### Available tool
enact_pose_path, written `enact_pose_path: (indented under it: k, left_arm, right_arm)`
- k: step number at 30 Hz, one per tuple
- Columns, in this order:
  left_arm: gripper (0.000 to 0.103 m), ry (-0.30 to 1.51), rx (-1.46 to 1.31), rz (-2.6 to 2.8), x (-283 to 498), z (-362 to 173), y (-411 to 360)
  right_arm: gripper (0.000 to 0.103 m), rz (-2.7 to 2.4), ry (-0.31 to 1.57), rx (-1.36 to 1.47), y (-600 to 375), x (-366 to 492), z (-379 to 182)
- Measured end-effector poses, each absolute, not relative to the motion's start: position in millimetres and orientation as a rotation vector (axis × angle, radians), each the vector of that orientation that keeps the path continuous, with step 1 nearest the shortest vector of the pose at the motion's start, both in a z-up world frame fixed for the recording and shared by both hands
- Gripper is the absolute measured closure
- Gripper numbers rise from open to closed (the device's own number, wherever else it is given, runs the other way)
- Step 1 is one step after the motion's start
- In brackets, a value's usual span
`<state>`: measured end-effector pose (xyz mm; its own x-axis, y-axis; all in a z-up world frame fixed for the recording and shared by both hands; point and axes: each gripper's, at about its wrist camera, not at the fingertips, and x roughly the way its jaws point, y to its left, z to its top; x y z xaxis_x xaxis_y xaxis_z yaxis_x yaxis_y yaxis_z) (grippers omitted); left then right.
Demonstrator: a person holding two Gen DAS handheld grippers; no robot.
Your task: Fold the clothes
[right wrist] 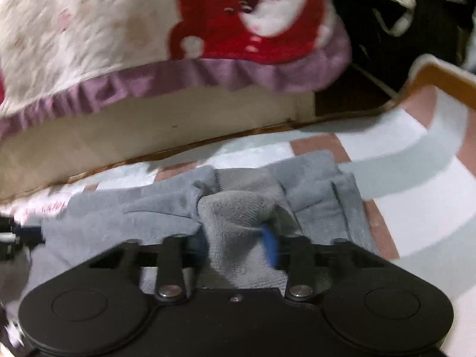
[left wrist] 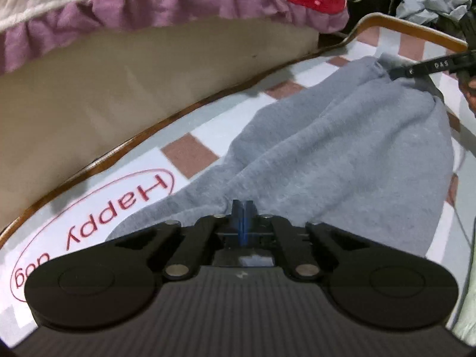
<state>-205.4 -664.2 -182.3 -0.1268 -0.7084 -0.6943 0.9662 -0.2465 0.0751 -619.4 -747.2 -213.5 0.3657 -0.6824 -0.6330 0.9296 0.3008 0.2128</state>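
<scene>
Now | grey garment (left wrist: pixel 342 148) stretched lengthwise between left gripper (left wrist: pixel 243 208), right gripper (right wrist: pixel 238 232) | both pinching it.

The garment (left wrist: pixel 342 148) lies on the table (left wrist: pixel 190 136); the bed (left wrist: pixel 119 83) stands just behind the table, its blanket (left wrist: pixel 148 9) overhanging.

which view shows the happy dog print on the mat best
The left wrist view: the red oval "Happy dog" print lies sharp and nearly whole beside the grey garment. The right wrist view shows only a blurred reddish smear of it at its left edge.
</scene>
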Motion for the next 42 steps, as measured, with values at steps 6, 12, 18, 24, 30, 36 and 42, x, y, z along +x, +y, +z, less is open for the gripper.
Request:
enact_pose_path:
  k: [6, 12, 18, 24, 30, 36, 42]
  left_arm:
    - [0.103, 0.351, 0.651, -1.618, -212, -156, -666]
    - [0.103, 0.368, 0.838, -1.454, -222, -206, -689]
    - [0.099, 0.45, 0.715, -1.428, -203, -193, -677]
    - [0.092, 0.526, 0.562, -1.457, -202, -176, -650]
    - [0.082, 0.612, 0.427, -1.567, -214, -164, -622]
    - [0.081, 0.669, 0.471, -1.589, -228, -182, -617]
    - [0.075, 0.542, 0.602, -1.636, -241, -202, -612]
  right_arm:
    - [0.075, -1.238, 0.442, 0.423, -747, -604, -166]
    - [0.04, -1.327, 0.526, 0.589, -786, -602, -215]
    - [0.034, -1.368, 0.456, 0.73, -756, -628, -183]
    - [0.017, -1.447, 0.316, 1.033, -691, -668, -164]
    - [0.017, -1.175, -0.033, 1.582, -675, -683, -230]
    - [0.018, -1.06, -0.068, 1.62, -685, -653, -258]
    - [0.058, -1.035, -0.154, 1.565, -686, -650, -257]
